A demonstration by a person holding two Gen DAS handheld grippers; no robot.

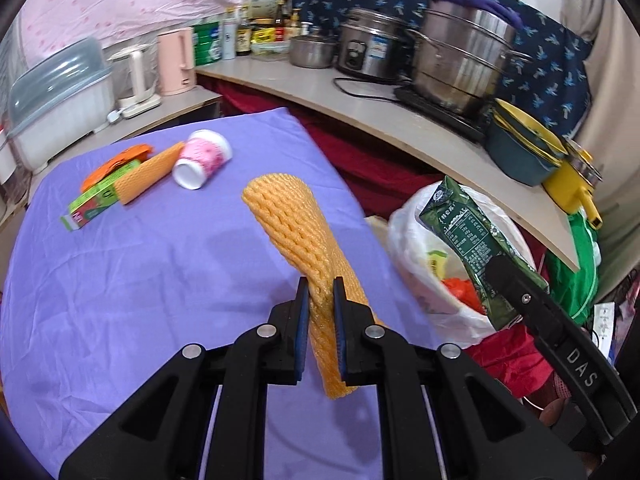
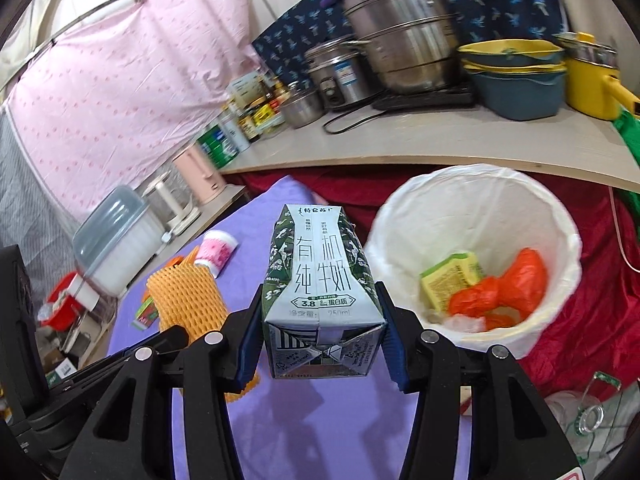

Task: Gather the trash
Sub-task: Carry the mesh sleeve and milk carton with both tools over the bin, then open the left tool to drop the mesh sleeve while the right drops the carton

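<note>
Trash in both claws: left gripper (image 1: 321,312) pinched on foam net sleeve (image 1: 304,236), soft, light, crushes; right gripper (image 2: 318,334) clamped across milk carton (image 2: 320,280) base, stiff, probably empty. Both near lined bin (image 2: 532,200); cup (image 1: 202,158) farther on purple cloth (image 1: 120,300)

Left gripper (image 1: 321,292) level, fingers pointing toward 12 o'clock, blue pads pinched nearly together on an orange foam mesh sleeve (image 1: 304,236). Right gripper (image 2: 320,320) at its 2 o'clock, jaws spread wider, clamping a green and white milk carton (image 2: 320,280) by both sides, raised above the tabletop.
</note>
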